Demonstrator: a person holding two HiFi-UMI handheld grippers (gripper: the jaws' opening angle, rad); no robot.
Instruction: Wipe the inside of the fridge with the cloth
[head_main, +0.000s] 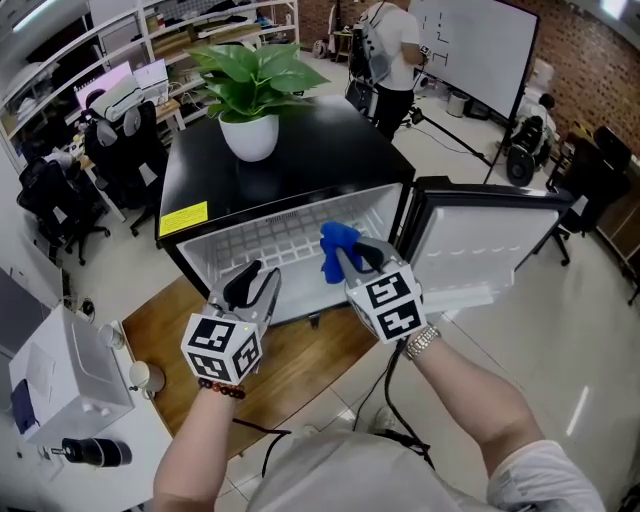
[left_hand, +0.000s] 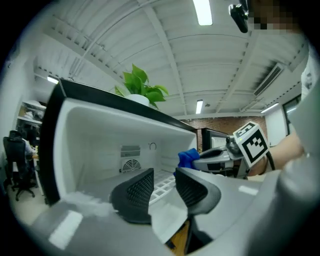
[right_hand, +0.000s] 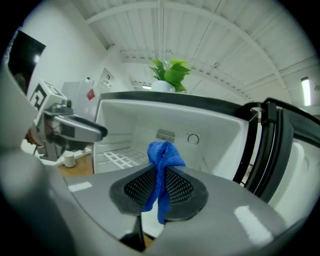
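**Desk:** Where does the fridge (head_main: 330, 150) lie from the jaws?

**Photographer:** At twelve o'clock of both grippers, its door (head_main: 490, 240) open toward three. The right gripper (head_main: 355, 258) looks nearer the opening.

**Desk:** And the jaws?

**Photographer:** The right pair is clamped on the blue cloth (head_main: 337, 248), whose length runs up and down between them. The left gripper (head_main: 258, 278), at the cloth's eight o'clock, stands parted and empty.

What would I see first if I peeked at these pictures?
The bright blue cloth, pinched in the right gripper, held at the mouth of the open little black fridge with its white inside. Next, the leafy green plant in a white pot on the fridge's top. The left gripper is open and empty.
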